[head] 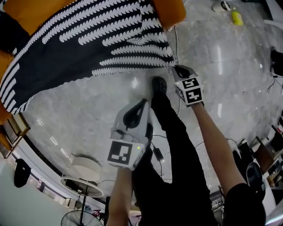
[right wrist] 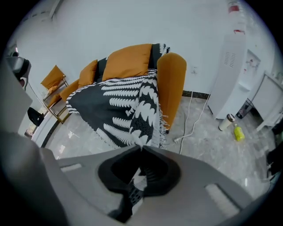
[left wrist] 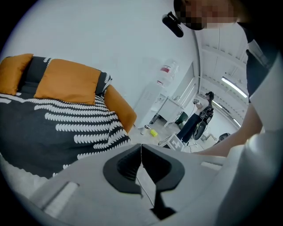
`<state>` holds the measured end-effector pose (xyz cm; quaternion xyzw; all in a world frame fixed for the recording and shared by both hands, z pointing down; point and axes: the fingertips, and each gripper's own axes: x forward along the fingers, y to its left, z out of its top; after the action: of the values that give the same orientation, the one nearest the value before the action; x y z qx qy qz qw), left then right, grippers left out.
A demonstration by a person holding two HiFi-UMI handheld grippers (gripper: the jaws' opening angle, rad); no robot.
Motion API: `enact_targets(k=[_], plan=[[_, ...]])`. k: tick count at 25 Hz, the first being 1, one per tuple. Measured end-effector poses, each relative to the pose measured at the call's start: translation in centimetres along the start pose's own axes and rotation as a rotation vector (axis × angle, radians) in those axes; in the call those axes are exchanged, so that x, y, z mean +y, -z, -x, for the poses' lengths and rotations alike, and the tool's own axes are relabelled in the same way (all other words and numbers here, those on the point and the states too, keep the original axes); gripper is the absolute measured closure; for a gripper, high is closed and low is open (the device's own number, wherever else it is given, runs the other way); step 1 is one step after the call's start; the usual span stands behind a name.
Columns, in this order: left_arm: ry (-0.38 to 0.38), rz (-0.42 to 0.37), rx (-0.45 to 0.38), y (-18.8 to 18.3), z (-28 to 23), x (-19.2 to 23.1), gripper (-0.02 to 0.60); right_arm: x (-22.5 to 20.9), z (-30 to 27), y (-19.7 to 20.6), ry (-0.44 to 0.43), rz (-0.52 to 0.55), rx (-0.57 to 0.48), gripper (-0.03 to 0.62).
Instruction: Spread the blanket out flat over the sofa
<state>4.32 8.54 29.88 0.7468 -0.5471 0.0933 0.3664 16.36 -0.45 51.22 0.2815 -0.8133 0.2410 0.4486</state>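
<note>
A black blanket with white leaf stripes (head: pixel 88 48) lies over the orange sofa (head: pixel 172 11), its fringed edge hanging off the seat front. My right gripper (head: pixel 174 67) is at the blanket's near right corner and is shut on it. In the right gripper view, patterned cloth shows between the closed jaws (right wrist: pixel 142 148), and the blanket (right wrist: pixel 124 106) runs from there up over the sofa's arm (right wrist: pixel 172 84). My left gripper (head: pixel 137 108) hovers lower over the floor, away from the cloth. It is shut and empty (left wrist: pixel 141 145). The blanket (left wrist: pixel 53 128) lies to its left.
The person's dark leg and shoe (head: pixel 159 86) stand between the grippers on the glossy marble floor. A white cable (right wrist: pixel 194 119), a cup (right wrist: pixel 226 121) and a yellow bottle (right wrist: pixel 239 132) lie right of the sofa by a white cabinet (right wrist: pixel 234 66). A floor fan (head: pixel 82 176) is behind.
</note>
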Motion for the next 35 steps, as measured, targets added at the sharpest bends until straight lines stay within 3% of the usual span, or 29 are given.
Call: enact_targets(k=[6, 11, 16, 23, 30, 35], plan=[[0.036, -0.04, -0.011, 7.3, -6.1, 6.0, 0.571, -1.2, -7.5, 3.7, 0.026, -0.002, -0.062, 0.582], [0.045, -0.082, -0.063, 10.9, -10.8, 9.5, 0.571, -2.4, -10.6, 5.5, 0.004, -0.014, -0.133, 0.582], [0.077, -0.158, -0.122, 12.5, -14.5, 12.1, 0.571, -3.8, -14.0, 7.2, -0.042, -0.09, -0.172, 0.583], [0.078, -0.258, -0.297, 12.8, -18.7, 16.7, 0.571, -5.9, -19.9, 8.2, 0.041, 0.021, -0.207, 0.583], [0.118, -0.305, -0.276, 15.8, -23.4, 18.4, 0.571, -8.8, -24.0, 8.1, 0.127, 0.072, -0.265, 0.583], [0.148, -0.347, -0.278, 16.9, -23.4, 17.8, 0.571, -8.6, -26.7, 8.4, 0.17, 0.141, -0.229, 0.583]])
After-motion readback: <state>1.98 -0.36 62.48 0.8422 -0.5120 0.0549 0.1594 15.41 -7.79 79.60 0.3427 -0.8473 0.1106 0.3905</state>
